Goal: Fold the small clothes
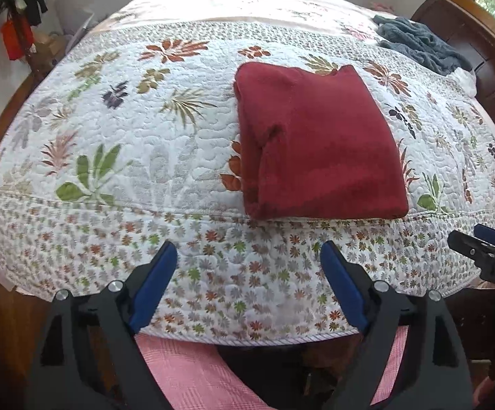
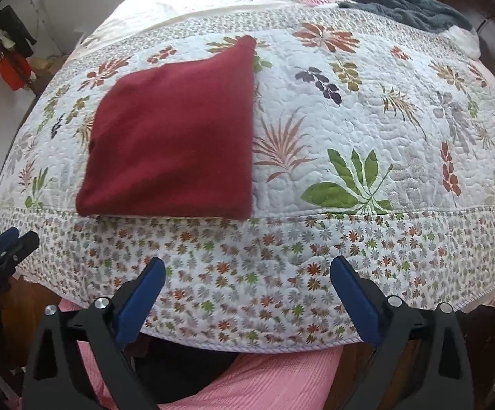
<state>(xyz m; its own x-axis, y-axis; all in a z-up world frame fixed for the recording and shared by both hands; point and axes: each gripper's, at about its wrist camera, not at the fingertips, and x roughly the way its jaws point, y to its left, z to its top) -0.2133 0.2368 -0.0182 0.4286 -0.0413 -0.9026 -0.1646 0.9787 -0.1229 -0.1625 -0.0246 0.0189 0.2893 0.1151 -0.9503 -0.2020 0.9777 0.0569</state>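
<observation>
Flowered quilt (image 1: 117, 143) covers the bed, with a folded red garment (image 1: 315, 143) lying near its near edge. Far right, a grey towel (image 1: 418, 41) is heaped. Left gripper (image 1: 249, 273) and right gripper (image 2: 247, 288) hover spread, empty, nothing between them and the garment.

A folded garment (image 1: 319, 143) lies on the quilt (image 1: 145, 143) near the bed's front edge, a crumpled blanket (image 1: 418, 42) sits well behind it toward two o'clock, and both grippers hang apart before the edge, left (image 1: 249, 283) beside right (image 2: 247, 294).
</observation>
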